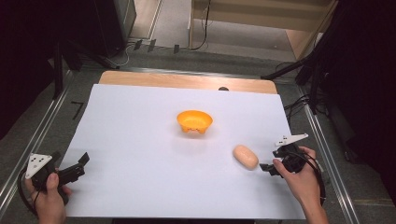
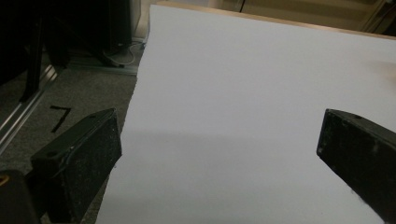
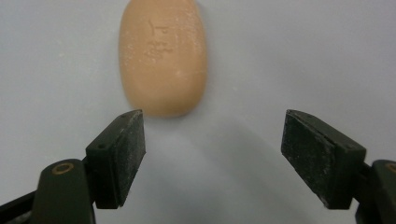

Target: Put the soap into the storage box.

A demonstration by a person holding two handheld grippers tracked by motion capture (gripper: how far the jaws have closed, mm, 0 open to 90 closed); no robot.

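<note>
A person's right gripper (image 1: 268, 168) hovered with its jaws apart and empty just short of a peach-coloured bar of soap (image 1: 245, 157), which lay flat on the white sheet (image 1: 140, 140) covering the table, to the right of and nearer the person than an orange bowl (image 1: 194, 121); in the right gripper view the soap (image 3: 162, 56) sat just beyond the pads, its near end beside the left-hand pad (image 3: 126, 154) rather than midway between the two. The left gripper (image 1: 77, 169) rested near the sheet's left edge, well apart from the work, its jaws likewise wide and holding nothing. A clean pick-up appeared to call for shifting the right gripper sideways until the bar lay centred, then advancing so the pads straddled its narrow width; closing across the long axis looked unwise, since the gap seemed too small; a firm, even squeeze low on the rounded sides would probably keep the smooth bar from squirting out; the bowl looked the likely destination.
</note>
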